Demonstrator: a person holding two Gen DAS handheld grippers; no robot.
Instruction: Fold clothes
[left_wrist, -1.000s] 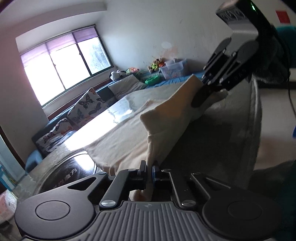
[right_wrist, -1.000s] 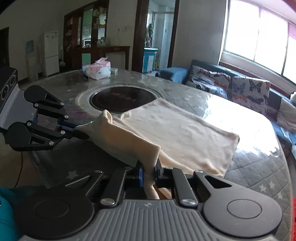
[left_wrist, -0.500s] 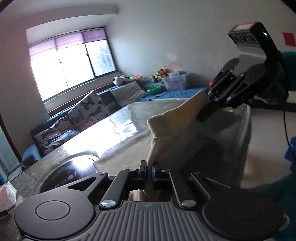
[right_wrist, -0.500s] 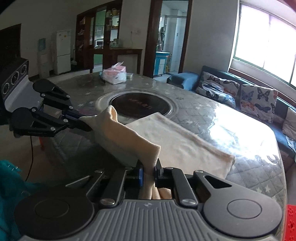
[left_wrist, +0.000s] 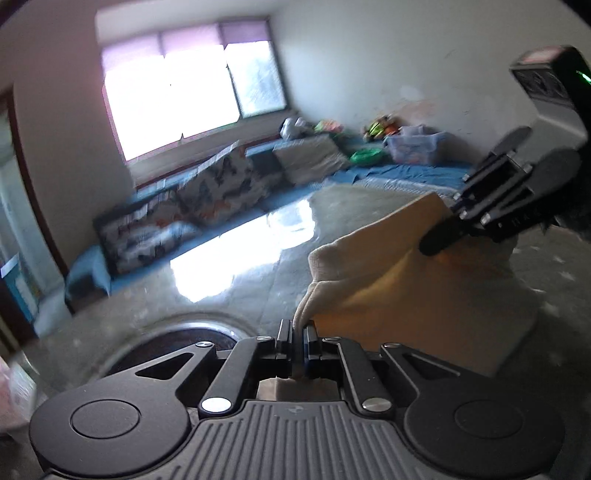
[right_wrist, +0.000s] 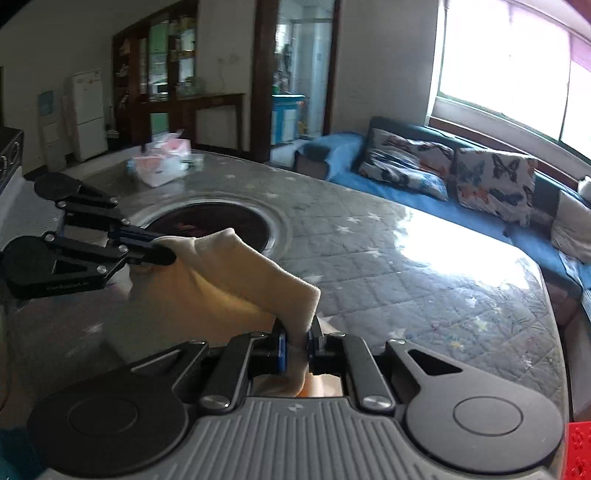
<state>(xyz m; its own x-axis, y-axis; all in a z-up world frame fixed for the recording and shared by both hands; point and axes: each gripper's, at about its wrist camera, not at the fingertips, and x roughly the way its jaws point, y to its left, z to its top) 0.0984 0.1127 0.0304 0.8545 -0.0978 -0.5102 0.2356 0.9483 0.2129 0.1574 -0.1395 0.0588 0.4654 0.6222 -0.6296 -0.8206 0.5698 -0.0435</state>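
A cream cloth (left_wrist: 406, 280) hangs slack between my two grippers, lifted above the round table (left_wrist: 258, 273). My left gripper (left_wrist: 297, 328) is shut on one corner of it at the bottom of the left wrist view. My right gripper (left_wrist: 430, 242) pinches the other corner at the upper right there. In the right wrist view the right gripper (right_wrist: 297, 328) is shut on the cloth (right_wrist: 229, 280), and the left gripper (right_wrist: 166, 254) holds the far corner at the left. The cloth's lower part drops out of sight behind the gripper bodies.
The table (right_wrist: 406, 288) has a grey quilted star cover and a dark round inset (right_wrist: 210, 225) at its middle. A pink tissue pack (right_wrist: 162, 166) sits at its far side. A blue sofa with butterfly cushions (right_wrist: 495, 184) runs under the window.
The cloth lay spread on the table with its near edge raised; now it is pulled off the surface and hangs between the grippers. Both grippers moved sideways and slightly up, still shut.
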